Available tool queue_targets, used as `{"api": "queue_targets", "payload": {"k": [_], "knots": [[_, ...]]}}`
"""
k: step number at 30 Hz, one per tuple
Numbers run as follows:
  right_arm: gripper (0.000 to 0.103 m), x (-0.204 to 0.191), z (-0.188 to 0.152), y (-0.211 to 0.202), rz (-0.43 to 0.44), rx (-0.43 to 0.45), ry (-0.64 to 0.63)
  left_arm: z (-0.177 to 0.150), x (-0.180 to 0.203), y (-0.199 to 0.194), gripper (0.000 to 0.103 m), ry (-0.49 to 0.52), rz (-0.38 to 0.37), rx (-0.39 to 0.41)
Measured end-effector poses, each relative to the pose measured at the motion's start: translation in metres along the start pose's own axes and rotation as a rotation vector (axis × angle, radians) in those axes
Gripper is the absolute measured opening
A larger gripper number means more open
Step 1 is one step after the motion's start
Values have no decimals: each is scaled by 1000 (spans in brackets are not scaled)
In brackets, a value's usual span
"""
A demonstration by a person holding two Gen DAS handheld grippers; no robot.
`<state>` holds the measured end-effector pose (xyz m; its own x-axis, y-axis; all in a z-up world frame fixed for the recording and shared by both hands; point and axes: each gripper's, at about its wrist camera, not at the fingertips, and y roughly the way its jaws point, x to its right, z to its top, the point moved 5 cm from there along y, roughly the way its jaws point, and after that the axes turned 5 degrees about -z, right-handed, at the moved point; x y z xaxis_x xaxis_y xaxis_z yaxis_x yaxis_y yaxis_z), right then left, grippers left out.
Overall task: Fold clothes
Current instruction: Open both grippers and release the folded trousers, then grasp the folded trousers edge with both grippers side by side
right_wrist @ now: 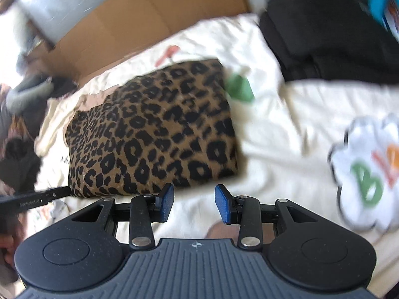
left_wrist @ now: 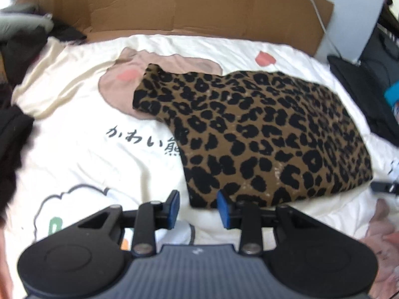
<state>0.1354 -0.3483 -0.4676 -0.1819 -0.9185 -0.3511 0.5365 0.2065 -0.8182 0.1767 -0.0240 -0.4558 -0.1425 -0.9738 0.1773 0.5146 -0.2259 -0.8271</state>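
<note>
A: So, both jaws stand wide and hold nothing. left gripper sits at the near left corner of the leopard-print garment; its right pad looks just at the hem, contact unclear.

B: Right side?

A: right gripper hovers just off the near edge, over bare cartoon-print bedsheet. Garment lies flat mid-bed, already a thick folded block, one sleeve-like flap sticking out at far left.

B: Next step, my guess: tuck that flap or halve the block. Pinch all layers at the near corners, not just the top one.

A: Agreed. Lift low and carry both sides evenly, or the stack shears. Right view is blurred, so settle before closing. cardboard behind, dark clothes pile at right, both clear.
</note>
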Motion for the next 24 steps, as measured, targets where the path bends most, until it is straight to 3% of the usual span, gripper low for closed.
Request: {"api": "queue_targets", "payload": {"k": [7,11,17,21,24], "knots": [[43,23,4,7,57,18,175,-3,-14,8,40,-143,-72,1],[43,36,10,16,93,32,289,-2,-16,12,42,-168,-96,12],[41,56,12,30,221,31,486,-1,-19,11,44,-220,-164,35],[18,59,16,31,257,26,520,-4,-22,10,44,-258,-204,37],[13,56,20,24,297,46,538,-5,-23,12,47,-276,-228,40]]}}
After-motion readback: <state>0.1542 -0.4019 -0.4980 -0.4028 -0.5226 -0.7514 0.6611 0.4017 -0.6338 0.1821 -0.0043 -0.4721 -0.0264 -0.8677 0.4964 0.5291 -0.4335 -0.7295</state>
